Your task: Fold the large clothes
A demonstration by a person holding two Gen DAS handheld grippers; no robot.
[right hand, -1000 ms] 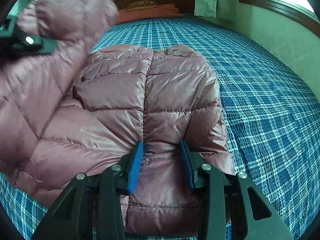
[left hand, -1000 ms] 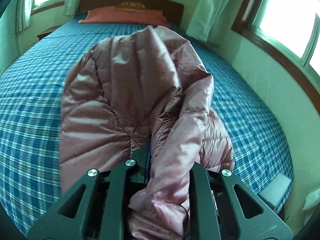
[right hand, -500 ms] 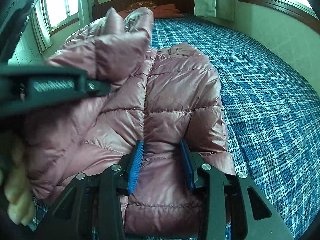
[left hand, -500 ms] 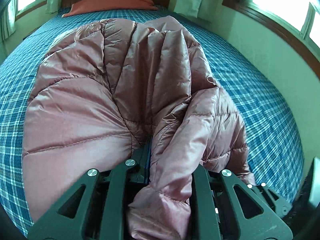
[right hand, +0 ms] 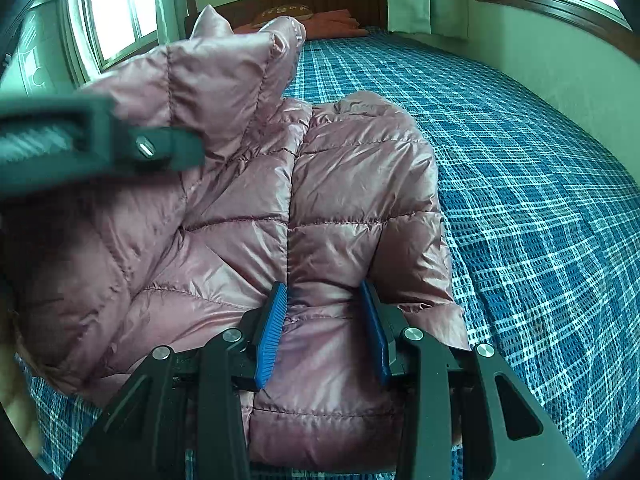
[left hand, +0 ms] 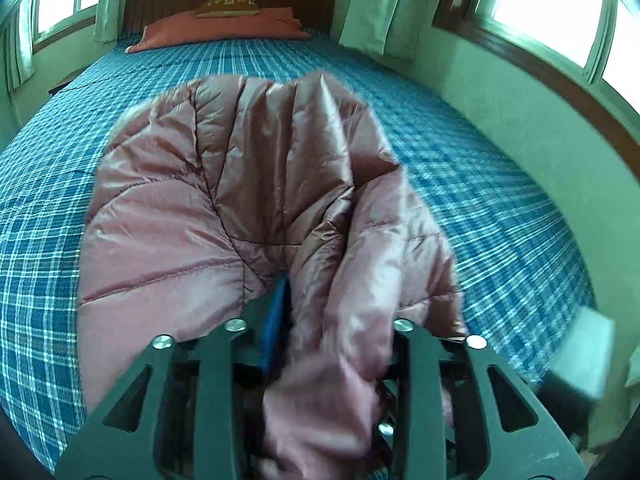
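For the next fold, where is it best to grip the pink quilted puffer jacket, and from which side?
Probably the flat near hem of the pink quilted puffer jacket, beside where the right gripper straddles it. Come from the near edge of the bed with the blue plaid cover, low and along it: that edge lies flat and thin, while the middle is puffy and slippery.

Left gripper (left hand: 336, 312), right gripper (right hand: 326, 328): black plastic linkage frames, triangular cut-outs, silver round-head screws at pivots, ribbed blue pads (right hand: 272, 336) inside fingers.

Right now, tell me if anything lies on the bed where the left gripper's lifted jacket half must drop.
Nothing visible does. Only the flat half of the pink puffer jacket lies there on the plaid bedspread; left gripper is opening.
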